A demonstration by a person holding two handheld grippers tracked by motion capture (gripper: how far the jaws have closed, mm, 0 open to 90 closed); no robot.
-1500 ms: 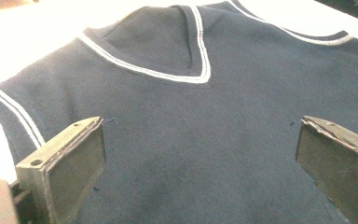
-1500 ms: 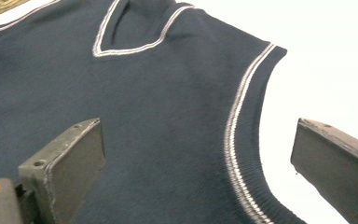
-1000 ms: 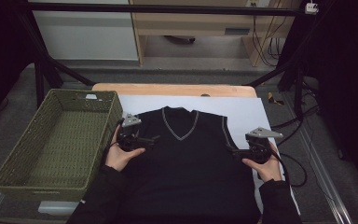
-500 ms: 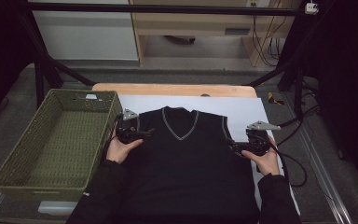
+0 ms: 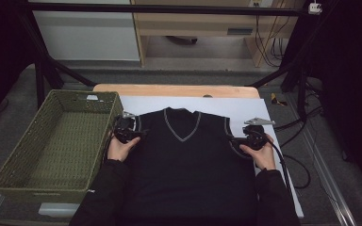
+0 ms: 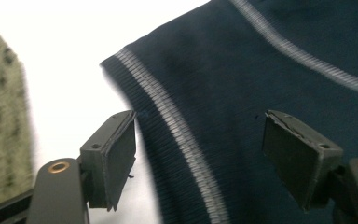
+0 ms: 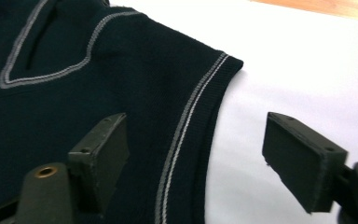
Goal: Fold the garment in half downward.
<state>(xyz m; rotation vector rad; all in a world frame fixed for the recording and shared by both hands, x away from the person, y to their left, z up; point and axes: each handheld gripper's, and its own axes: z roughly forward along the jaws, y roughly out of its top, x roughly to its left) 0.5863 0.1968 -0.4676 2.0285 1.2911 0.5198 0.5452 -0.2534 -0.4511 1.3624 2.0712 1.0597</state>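
Ribbed knit vest (image 5: 188, 160), woven wicker basket (image 5: 52, 146)

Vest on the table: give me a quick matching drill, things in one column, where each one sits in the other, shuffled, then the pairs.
Things:
1. vest
2. basket
3. left gripper
4. right gripper

Places:
A. at the vest's armhole edge on the high view's right side
B. on the floor-side left of the table, beside the white sheet
C. spread flat on the white sheet
D. at the vest's armhole edge nearest the basket

Pairs: 1-C, 2-B, 3-D, 4-A
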